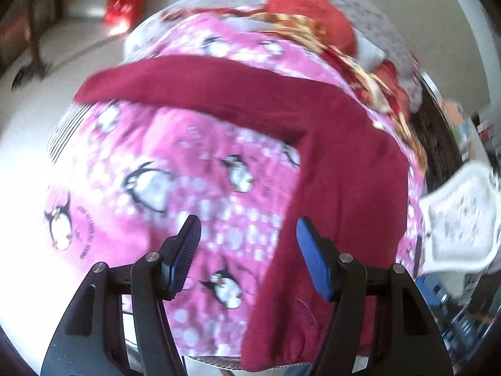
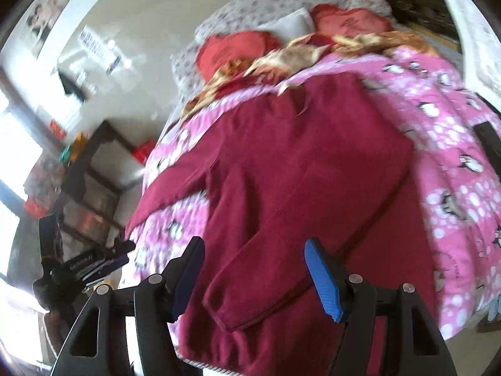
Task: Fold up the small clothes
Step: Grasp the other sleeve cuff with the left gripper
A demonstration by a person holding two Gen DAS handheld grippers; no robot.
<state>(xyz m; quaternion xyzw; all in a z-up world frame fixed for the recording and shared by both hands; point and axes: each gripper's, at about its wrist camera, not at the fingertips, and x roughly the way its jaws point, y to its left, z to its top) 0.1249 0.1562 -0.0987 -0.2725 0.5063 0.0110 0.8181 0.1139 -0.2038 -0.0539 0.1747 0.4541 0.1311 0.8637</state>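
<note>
On the bed, over a pink penguin blanket [image 1: 175, 169]: left tongs [image 1: 249, 228] hanging apart, clamping nothing, above blanket and the edge of a maroon garment [image 1: 341, 188]. Garment spread flat, one sleeve [image 1: 188, 78] flung out sideways, the other sleeve [image 2: 269, 269] folded across the body. Right tongs [image 2: 255, 250] likewise apart, poised over that folded sleeve.

Bed [image 2: 454, 144] under pink penguin blanket [image 1: 175, 169]; pale floor [image 1: 78, 40]; dark shelving [image 2: 94, 188] by bright window [image 2: 15, 144].
</note>
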